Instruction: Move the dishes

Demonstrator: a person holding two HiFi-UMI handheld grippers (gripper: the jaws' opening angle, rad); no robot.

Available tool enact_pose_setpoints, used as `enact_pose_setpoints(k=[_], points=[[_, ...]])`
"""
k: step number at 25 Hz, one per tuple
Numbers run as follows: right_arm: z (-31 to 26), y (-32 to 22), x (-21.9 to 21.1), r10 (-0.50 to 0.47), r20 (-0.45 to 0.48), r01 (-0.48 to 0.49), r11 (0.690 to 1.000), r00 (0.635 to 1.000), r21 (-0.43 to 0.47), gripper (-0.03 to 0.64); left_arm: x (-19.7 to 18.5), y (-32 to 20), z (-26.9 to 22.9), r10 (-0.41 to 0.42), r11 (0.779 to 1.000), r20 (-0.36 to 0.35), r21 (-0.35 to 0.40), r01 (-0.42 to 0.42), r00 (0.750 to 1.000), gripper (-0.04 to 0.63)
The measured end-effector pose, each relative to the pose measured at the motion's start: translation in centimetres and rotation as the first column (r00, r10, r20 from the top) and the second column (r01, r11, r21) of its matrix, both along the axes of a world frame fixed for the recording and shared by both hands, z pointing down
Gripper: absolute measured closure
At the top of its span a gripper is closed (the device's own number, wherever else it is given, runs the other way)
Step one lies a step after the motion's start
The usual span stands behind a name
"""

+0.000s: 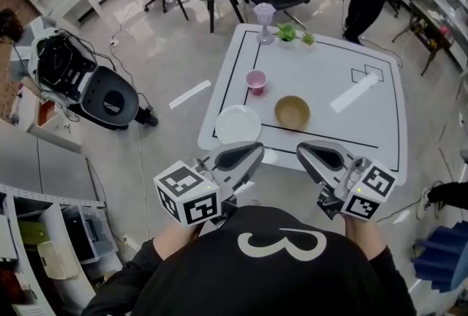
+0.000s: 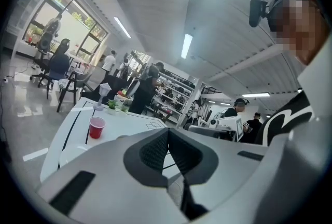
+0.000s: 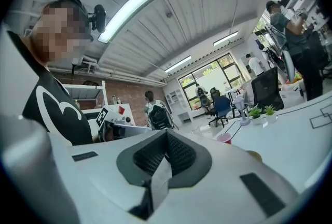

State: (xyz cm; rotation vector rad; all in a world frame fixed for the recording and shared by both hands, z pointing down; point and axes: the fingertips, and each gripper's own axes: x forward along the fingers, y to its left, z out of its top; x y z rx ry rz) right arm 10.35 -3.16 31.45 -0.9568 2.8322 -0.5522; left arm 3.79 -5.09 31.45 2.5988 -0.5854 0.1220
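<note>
both grippers are held up in front of the person's chest at the near edge of the white bench (image 1: 365, 133), and neither has anything in it. the left gripper (image 1: 256, 149) has its jaws pressed together with only a thin seam between the dark pads, as its own view shows. the right gripper (image 1: 303, 151) is closed the same way, pad against pad. seen from the head, the two tips point away from the person toward the bench and angle slightly in toward each other. the dishes all sit on the bench, apart from the grippers. a white plate (image 1: 238, 123) lies flat near the front left corner, on the black outline. a tan bowl (image 1: 292, 113) stands mouth up just to its right, close to it but not touching. a pink cup (image 1: 256, 80) stands upright, mouth up, behind the plate. all three are round, so none has a long axis to give. at the far edge a stemmed glass (image 1: 264, 20) stands upright beside two small potted plants (image 1: 295, 34). a white strip (image 1: 355, 93) lies flat on the right half, its long axis running diagonally from the near left to the far right.
</note>
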Motion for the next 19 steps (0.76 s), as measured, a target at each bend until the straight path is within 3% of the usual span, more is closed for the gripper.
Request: enact_pose_setpoints(k=[19], points=[[-0.3,3.9,1.6,0.007,-0.006,-0.007,0.999,1.0,0.039,0.607,0.5,4.2,-0.6,-0.065,0.996,0.048,0.057,0.063,0.997,0.592]])
